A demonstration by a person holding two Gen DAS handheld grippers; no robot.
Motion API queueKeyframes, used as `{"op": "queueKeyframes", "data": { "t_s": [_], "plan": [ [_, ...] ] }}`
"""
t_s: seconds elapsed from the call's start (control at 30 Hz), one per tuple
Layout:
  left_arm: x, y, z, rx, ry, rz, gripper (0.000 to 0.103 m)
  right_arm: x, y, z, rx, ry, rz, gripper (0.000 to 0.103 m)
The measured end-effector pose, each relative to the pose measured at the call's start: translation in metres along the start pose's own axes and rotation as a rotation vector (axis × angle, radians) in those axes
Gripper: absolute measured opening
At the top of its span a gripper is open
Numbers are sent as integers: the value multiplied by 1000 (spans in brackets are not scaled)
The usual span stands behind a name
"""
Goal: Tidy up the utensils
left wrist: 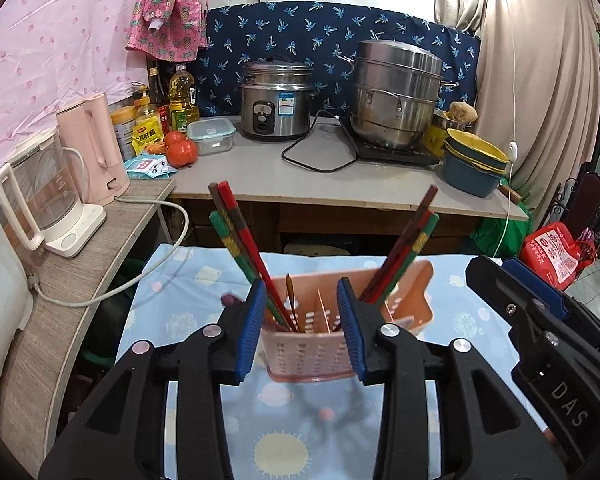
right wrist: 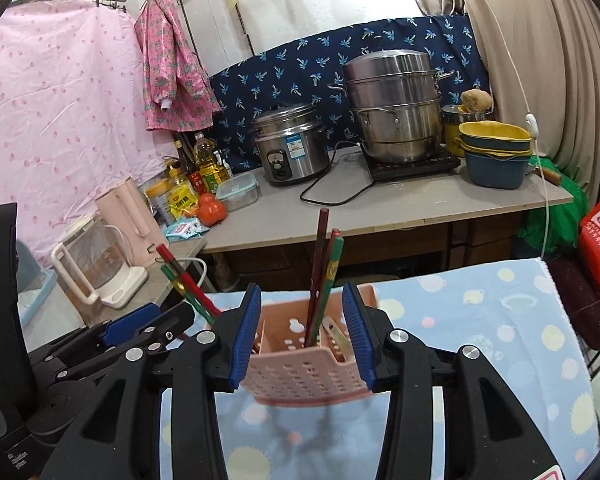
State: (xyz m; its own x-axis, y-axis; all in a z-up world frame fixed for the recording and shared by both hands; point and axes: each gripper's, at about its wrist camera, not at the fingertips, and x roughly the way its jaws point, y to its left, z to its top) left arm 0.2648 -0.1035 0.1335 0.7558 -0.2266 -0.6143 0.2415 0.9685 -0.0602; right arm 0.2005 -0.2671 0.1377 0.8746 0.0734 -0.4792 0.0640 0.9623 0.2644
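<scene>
- On the blue patterned cloth (left wrist: 188, 320): 1 pink perforated utensil basket (left wrist: 312, 352), upright, with dividers inside.
- Basket contents: 2 bundles of chopsticks. Left bundle (left wrist: 236, 232) leans left, right bundle (left wrist: 412, 240) leans right; red, green and dark sticks, about 3–4 each, exact count unclear. 1 thin brown stick stands near the middle.
- 2 grippers: left gripper (left wrist: 302, 320) and right gripper (right wrist: 300, 332), side by side just in front of the basket.
- Both sets of jaws parted, nothing grasped; no pad presses on the basket or chopsticks.
- Back worktop (left wrist: 340, 184): 1 rice cooker (left wrist: 276, 104), 1 stacked steel steamer pot (left wrist: 396, 96), stacked bowls (left wrist: 476, 160), 1 lidded plastic box (left wrist: 211, 136), 2 tomatoes (left wrist: 182, 148), several bottles.
- Side shelf: 2 kettles, 1 pink (left wrist: 94, 148), 1 glass (left wrist: 48, 200).
</scene>
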Motion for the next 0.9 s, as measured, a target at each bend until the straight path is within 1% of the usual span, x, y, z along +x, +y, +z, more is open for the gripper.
{"op": "queueKeyframes", "data": {
  "t_s": [0.07, 0.3, 0.33, 0.37, 0.4, 0.6, 0.8, 0.9],
  "plan": [
    [-6, -1, -7, 3, 4, 2, 40, -8, 2, -6, -16, 9, -22, 44],
    [-27, -1, -33, 3, 24, 6, 42, -35, 4, -31, -75, 43, -92, 44],
    [-30, -1, -37, 0, 26, 9, 44, -38, 4, -34, -80, 50, -99, 44],
    [-33, 0, -41, -3, 29, 13, 47, -42, 4, -37, -81, 54, -100, 44],
    [-35, 0, -44, -7, 29, 14, 48, -45, 3, -40, -84, 57, -102, 44],
    [-46, 1, -63, -12, 46, 24, 51, -59, 4, -60, -112, 92, -123, 44],
    [-53, 2, -79, -19, 60, 41, 57, -67, -1, -74, -107, 120, -137, 46],
    [-55, 3, -85, -18, 65, 56, 64, -69, -3, -78, -109, 130, -155, 46]
  ]
}}
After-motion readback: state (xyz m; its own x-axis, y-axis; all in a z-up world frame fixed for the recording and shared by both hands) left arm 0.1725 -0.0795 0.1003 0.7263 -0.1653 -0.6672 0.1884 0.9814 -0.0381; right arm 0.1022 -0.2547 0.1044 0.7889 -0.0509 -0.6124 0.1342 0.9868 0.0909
